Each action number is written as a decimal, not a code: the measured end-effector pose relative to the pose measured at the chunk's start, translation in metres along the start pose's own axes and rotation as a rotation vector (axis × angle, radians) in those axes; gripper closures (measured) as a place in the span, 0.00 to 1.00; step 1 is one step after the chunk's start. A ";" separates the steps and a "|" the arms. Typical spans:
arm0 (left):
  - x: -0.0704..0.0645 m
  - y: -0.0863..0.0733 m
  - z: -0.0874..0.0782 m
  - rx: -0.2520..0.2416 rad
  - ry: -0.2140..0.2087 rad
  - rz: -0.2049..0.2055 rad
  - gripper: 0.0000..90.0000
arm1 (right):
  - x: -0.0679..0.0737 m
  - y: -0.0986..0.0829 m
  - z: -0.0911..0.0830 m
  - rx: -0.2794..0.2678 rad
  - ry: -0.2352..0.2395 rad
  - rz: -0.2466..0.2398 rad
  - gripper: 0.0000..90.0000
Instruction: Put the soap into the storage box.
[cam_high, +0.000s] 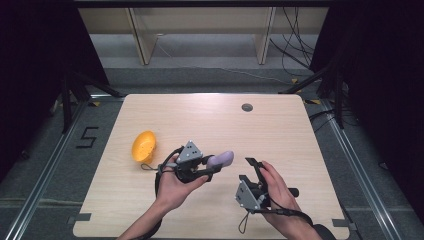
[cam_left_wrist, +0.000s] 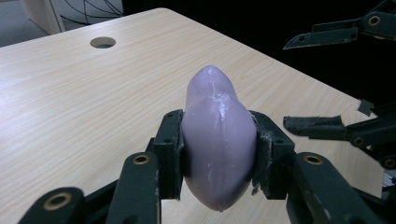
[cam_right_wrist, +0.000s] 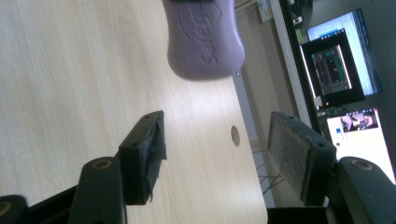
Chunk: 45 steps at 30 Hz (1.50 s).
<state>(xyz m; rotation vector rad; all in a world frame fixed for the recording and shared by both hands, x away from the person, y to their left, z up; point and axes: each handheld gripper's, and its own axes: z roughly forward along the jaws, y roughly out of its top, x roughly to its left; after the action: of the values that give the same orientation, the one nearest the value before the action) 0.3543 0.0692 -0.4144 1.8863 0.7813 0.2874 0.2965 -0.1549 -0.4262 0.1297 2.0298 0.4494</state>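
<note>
One purple soap bar (cam_left_wrist: 218, 140), one yellow bowl (cam_high: 143, 146), two grippers

A yellow bowl (cam_high: 143, 146) lying tipped on your table's (cam_high: 280, 135) left side, a round cable hole (cam_high: 247, 107) sitting near its far edge, two lit screens (cam_right_wrist: 343, 70) glowing beyond.

Left hand (cam_high: 172, 186): comes in from the bottom edge, wrapped around its gripper's body.
Left gripper (cam_high: 212, 167): points right, jaws clamped on a purple bar of soap (cam_left_wrist: 217, 140), held above the table.
Right hand (cam_high: 277, 192): grips from the right side.
Right gripper (cam_high: 250, 170): points up and away, jaws spread wide, nothing between them.
</note>
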 end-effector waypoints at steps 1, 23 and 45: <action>0.001 0.000 -0.001 -0.001 0.000 0.003 0.65 | -0.001 -0.001 0.000 0.000 0.001 0.015 0.43; 0.010 -0.011 -0.015 -0.031 0.109 -0.040 0.65 | -0.011 -0.029 -0.002 0.033 0.032 0.230 0.49; 0.019 -0.015 -0.031 -0.042 0.211 -0.032 0.65 | -0.016 -0.045 -0.001 0.064 0.032 0.323 0.49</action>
<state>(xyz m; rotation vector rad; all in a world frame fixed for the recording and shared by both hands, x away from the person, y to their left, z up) 0.3468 0.1083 -0.4169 1.8217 0.9387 0.4854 0.3080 -0.2011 -0.4293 0.4971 2.0615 0.5897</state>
